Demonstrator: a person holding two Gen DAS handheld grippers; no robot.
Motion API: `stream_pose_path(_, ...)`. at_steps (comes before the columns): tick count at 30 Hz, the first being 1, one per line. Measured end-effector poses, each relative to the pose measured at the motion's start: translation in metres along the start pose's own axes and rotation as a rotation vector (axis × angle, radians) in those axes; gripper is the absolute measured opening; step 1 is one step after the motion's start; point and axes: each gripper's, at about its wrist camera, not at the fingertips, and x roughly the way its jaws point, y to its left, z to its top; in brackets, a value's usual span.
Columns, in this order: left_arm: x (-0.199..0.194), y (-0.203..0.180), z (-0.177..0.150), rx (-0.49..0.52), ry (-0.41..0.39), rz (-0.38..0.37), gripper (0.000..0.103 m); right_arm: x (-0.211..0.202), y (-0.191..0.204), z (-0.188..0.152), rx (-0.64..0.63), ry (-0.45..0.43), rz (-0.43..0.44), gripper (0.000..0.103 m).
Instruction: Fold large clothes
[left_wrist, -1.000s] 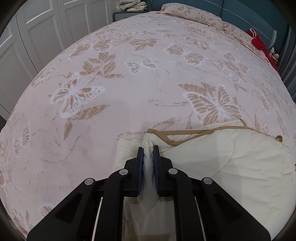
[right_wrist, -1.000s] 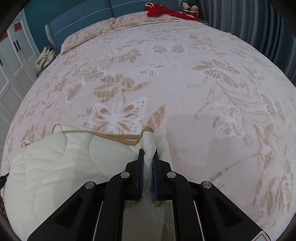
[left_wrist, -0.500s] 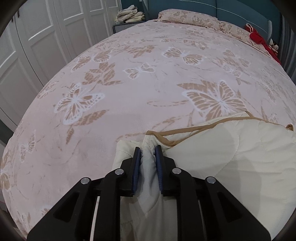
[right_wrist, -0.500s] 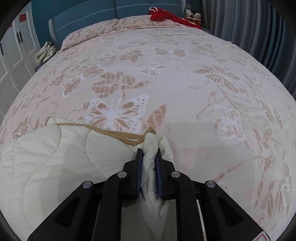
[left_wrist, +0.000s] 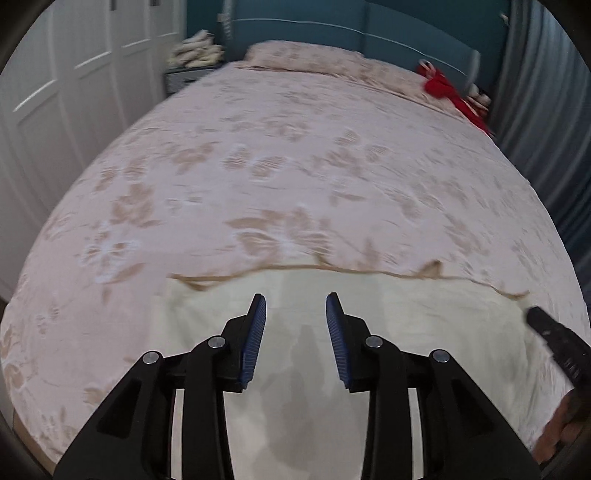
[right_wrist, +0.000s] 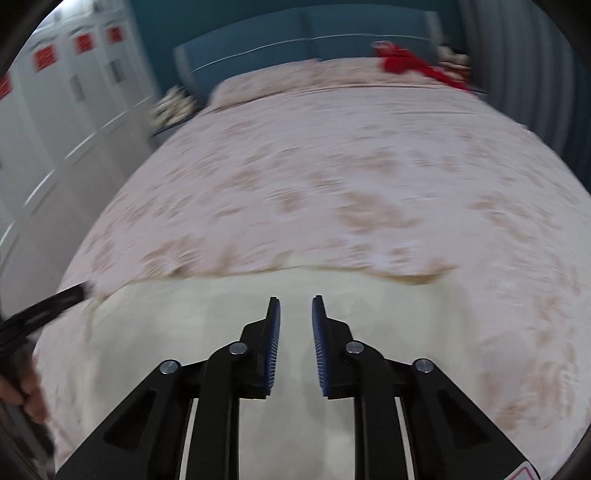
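Note:
A cream quilted garment (left_wrist: 388, 325) with a tan trimmed edge lies flat on the bed at its near end; it also shows in the right wrist view (right_wrist: 184, 325). My left gripper (left_wrist: 295, 314) is open and empty, raised above the garment. My right gripper (right_wrist: 295, 315) is open and empty, also above the garment. Each gripper shows at the edge of the other's view: the right one (left_wrist: 554, 343) at the far right, the left one (right_wrist: 40, 310) at the far left. Both views are motion blurred.
The bed (left_wrist: 295, 166) has a pink butterfly-print cover, pillows (left_wrist: 303, 55) and a red item (left_wrist: 443, 88) at the teal headboard. White wardrobe doors (left_wrist: 55, 92) stand left, a grey curtain (left_wrist: 546, 110) right. A nightstand with folded cloth (left_wrist: 192, 59) stands by the headboard.
Both grippers have opened and let go of the garment's corners, then pulled back and up. The garment now lies flat with its folded edge straight across the bed.

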Motion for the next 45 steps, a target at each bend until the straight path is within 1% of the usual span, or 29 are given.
stream_pose_path(1, 0.008, -0.014, -0.002, 0.018, 0.01, -0.016, 0.032, 0.008, 0.015, -0.002, -0.023, 0.015, 0.02, 0.01)
stream_pose_path(4, 0.028, -0.036, -0.004, 0.036, 0.042, -0.032, 0.03, 0.027, 0.037, -0.001, -0.034, 0.045, 0.051, 0.009)
stream_pose_path(5, 0.037, -0.043, -0.005, 0.04, 0.053, -0.04, 0.027, 0.033, 0.041, -0.001, -0.03, 0.055, 0.056, 0.009)
stream_pose_path(8, 0.063, -0.054, -0.005, 0.05, 0.086, -0.036, 0.027, 0.052, 0.045, 0.001, -0.033, 0.081, 0.051, 0.009)
stream_pose_path(13, 0.096, -0.053, -0.013, 0.019, 0.138, 0.0, 0.025, 0.093, 0.042, 0.0, -0.037, 0.144, 0.016, 0.006)
stream_pose_path(15, 0.106, -0.051, -0.017, 0.023, 0.146, 0.02, 0.023, 0.106, 0.04, -0.003, -0.045, 0.166, 0.008, 0.005)
stream_pose_path(18, 0.118, -0.049, -0.021, 0.02, 0.157, 0.042, 0.021, 0.119, 0.04, -0.008, -0.053, 0.187, -0.005, 0.001)
stream_pose_path(25, 0.133, -0.05, -0.026, 0.049, 0.138, 0.095, 0.02, 0.139, 0.033, -0.016, -0.042, 0.21, -0.016, 0.0)
stream_pose_path(33, 0.139, -0.05, -0.03, 0.047, 0.097, 0.114, 0.02, 0.147, 0.032, -0.021, -0.036, 0.182, -0.019, 0.0)
stream_pose_path(45, 0.144, -0.046, -0.034, 0.018, 0.041, 0.124, 0.02, 0.153, 0.029, -0.024, -0.034, 0.126, -0.025, 0.0)
